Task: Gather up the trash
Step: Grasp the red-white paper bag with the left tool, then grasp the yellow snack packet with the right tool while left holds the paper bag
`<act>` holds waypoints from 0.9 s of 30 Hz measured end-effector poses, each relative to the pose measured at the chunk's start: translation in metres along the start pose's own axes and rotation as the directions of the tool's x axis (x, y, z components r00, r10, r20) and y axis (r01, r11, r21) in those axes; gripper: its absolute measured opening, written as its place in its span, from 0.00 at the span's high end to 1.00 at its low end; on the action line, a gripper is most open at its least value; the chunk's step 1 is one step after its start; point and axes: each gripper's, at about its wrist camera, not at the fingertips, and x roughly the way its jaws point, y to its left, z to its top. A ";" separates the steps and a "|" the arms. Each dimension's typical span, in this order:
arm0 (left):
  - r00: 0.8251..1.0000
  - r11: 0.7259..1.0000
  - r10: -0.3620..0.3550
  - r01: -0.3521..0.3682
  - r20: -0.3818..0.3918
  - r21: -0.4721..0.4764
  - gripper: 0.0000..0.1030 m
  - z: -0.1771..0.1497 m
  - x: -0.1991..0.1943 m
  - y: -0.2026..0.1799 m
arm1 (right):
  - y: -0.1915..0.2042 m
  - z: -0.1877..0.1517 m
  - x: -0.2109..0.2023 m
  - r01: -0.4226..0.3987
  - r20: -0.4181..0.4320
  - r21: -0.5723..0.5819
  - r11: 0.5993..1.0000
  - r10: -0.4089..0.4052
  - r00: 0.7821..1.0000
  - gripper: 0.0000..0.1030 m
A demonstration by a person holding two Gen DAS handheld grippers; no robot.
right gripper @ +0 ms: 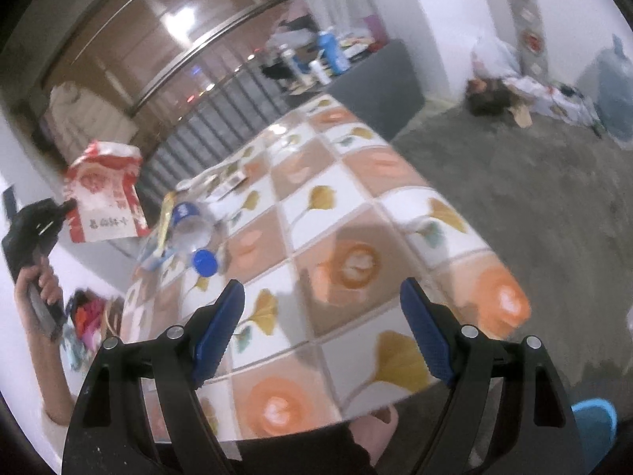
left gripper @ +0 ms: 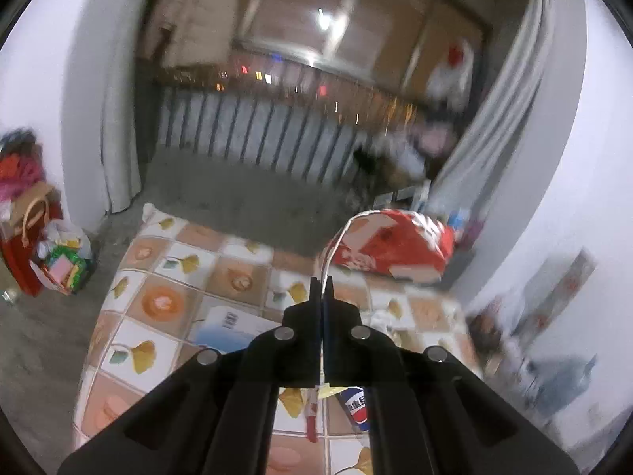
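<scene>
My left gripper (left gripper: 322,291) is shut on the thin white edge of a red and white plastic bag (left gripper: 391,245), which hangs in the air past the table's far edge. The right wrist view shows the same bag (right gripper: 103,198) held up by the left gripper (right gripper: 65,206) in a person's hand. A clear plastic bottle (right gripper: 194,229) with a blue cap lies on the tablecloth with its leaf pattern (right gripper: 356,206), beside a yellow wrapper (right gripper: 168,213). Its blue label (left gripper: 356,403) shows under my left gripper. My right gripper (right gripper: 322,316) stands open above the table's near part, nothing between its blue pads.
A blue and white packet (left gripper: 229,328) lies on the table. Bags of clutter (left gripper: 59,261) stand on the floor by the wall. A grey bench (right gripper: 379,79) carries bottles. More clutter (right gripper: 514,91) and a water jug (right gripper: 613,91) sit on the grey floor. A balcony railing (left gripper: 257,130) runs behind.
</scene>
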 end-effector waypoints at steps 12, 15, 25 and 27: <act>0.992 0.966 -0.127 0.124 0.001 -0.226 0.99 -0.064 -0.018 0.117 | 0.128 0.035 0.072 -0.090 -0.060 -0.309 0.947 0.075 0.995 0.20; 0.991 0.957 -0.135 0.131 -0.001 -0.258 0.99 -0.065 -0.022 0.133 | 0.157 0.039 0.094 -0.092 -0.080 -0.401 0.911 0.065 0.995 0.20; 0.989 0.920 -0.148 0.140 0.007 -0.365 0.99 -0.068 -0.035 0.180 | 0.254 0.049 0.176 0.013 -0.049 -0.739 0.674 -0.073 0.996 0.12; 0.987 0.908 -0.160 0.154 0.016 -0.389 0.99 -0.068 -0.036 0.186 | 0.272 0.048 0.195 0.033 -0.026 -0.799 0.600 -0.091 0.996 0.09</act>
